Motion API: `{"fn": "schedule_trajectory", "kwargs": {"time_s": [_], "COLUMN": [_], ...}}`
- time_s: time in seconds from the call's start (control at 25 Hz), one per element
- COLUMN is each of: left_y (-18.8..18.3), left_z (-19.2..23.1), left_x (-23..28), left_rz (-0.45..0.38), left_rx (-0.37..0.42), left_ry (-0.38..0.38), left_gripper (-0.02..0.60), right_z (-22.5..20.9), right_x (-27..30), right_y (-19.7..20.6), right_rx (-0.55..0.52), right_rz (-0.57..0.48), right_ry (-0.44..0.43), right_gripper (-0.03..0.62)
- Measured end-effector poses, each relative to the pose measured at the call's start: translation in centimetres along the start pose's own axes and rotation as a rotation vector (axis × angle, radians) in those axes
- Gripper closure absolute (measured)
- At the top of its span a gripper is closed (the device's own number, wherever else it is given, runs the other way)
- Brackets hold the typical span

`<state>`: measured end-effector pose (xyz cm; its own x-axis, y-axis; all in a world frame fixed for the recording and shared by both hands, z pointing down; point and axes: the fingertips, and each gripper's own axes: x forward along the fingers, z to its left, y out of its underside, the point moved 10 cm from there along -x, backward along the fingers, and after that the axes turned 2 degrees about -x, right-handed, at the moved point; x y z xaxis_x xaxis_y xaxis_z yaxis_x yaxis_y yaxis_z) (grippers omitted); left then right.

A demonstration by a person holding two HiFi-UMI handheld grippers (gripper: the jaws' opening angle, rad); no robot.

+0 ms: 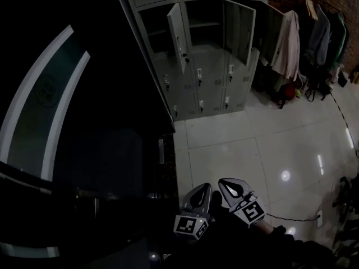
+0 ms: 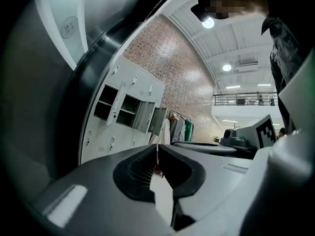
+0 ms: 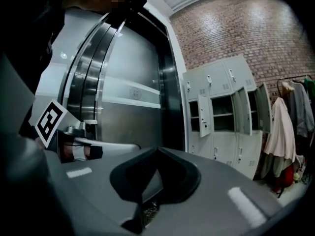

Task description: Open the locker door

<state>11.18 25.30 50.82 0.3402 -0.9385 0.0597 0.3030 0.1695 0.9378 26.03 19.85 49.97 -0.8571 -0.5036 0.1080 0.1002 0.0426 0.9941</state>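
Across the floor (image 1: 241,144), two locker doors (image 1: 177,35) stand open; the left hand-held gripper (image 1: 203,188) and right hand-held gripper (image 1: 222,182) hang low, pressed together, empty, probably too far to reach.

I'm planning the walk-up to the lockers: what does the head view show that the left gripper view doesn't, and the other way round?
Only the head view: the tiled floor stretching up to the lockers, a cable on it, and the left gripper and right gripper from above, both shut and empty.
Only the left gripper view: ceiling lamps and a balcony railing.
Both: the locker bank, some doors already open, and the hanging coats.
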Motion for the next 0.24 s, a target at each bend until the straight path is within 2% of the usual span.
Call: {"fn": "schedule_trajectory", "kwargs": {"time_s": [0.08, 0.24], "left_y": [0.6, 1.6], "left_z": [-0.6, -1.3], "left_x": [-3.4, -8.8], "left_rz": [-0.009, -0.026], "left_rx": [-0.017, -0.028], "left_ry": [-0.028, -0.056], "left_gripper": [0.552, 0.552], "right_z": [3.1, 8.3], "right_x": [-1.2, -3.6], "right_y": [-0.2, -0.3], "right_rx": [-0.014, -0.018], "right_rz": [-0.013, -0.025], "right_ry": [-0.028, -0.031], "right_gripper": [0.592, 0.592]}}
